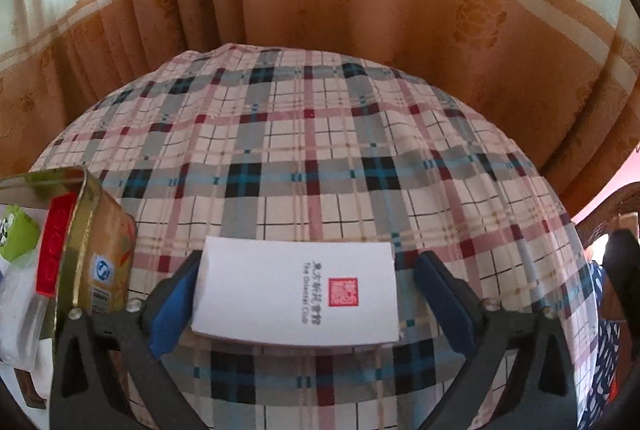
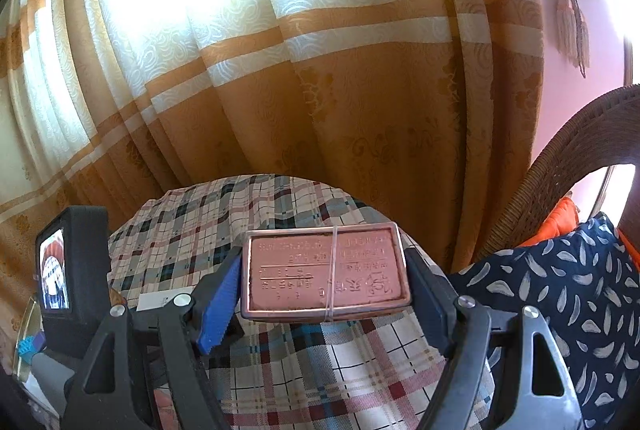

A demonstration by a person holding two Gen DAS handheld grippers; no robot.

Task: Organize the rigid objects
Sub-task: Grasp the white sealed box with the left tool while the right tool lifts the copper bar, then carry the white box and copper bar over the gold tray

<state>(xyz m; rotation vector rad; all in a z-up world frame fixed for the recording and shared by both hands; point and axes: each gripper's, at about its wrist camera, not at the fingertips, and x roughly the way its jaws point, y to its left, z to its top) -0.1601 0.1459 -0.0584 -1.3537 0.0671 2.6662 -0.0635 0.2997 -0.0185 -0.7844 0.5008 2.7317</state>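
Observation:
A white flat box [image 1: 296,294] with a red seal and grey print lies on the plaid tablecloth [image 1: 320,150] between the fingers of my left gripper [image 1: 310,264]. The left blue pad touches its left edge. A strip of cloth shows between its right edge and the right pad, so the jaws stand open around it. My right gripper [image 2: 322,264] is shut on a copper-coloured tin [image 2: 326,272] with a rubber band around it, both pads against its short sides, above the table. A corner of the white box [image 2: 160,300] shows low at the left of the right wrist view.
An open golden tin [image 1: 100,222] at the left edge holds a red block [image 1: 54,246] and a green box [image 1: 18,230]. Orange-and-cream curtains [image 1: 360,10] hang close behind the round table. A wicker chair [image 2: 568,158] with a dark patterned cushion [image 2: 560,290] stands at the right.

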